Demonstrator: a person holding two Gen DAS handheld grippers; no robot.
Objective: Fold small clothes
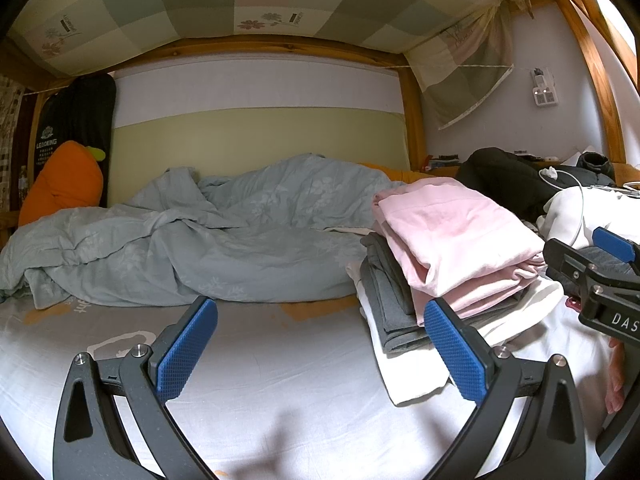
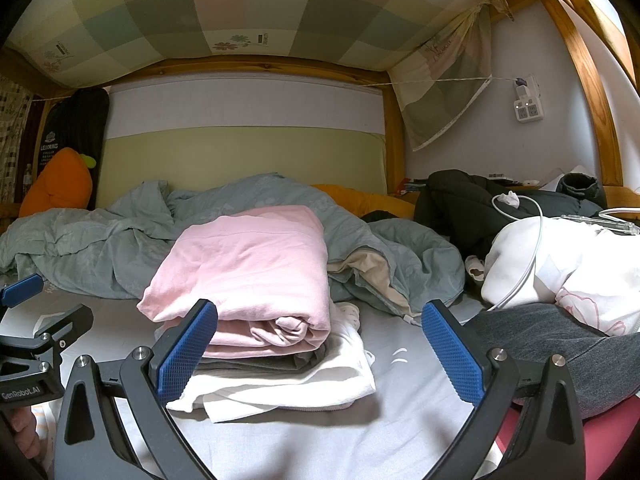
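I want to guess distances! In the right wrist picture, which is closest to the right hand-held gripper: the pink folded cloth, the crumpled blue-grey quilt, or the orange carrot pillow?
1. Pink folded cloth, just ahead, atop the stack.
2. Crumpled blue-grey quilt, behind it.
3. Orange carrot pillow, far left corner.

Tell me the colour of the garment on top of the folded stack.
Pale pink garment, atop grey and white folded pieces; clearest in the right wrist view.

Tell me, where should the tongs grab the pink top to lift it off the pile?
Probably the rolled front edge of the pink top, approached from the near side by the right tongs. That fold bulges thick facing them, so an open pair could pinch it. The flat upper face gives little to grip, and the grey piece beneath might get caught.
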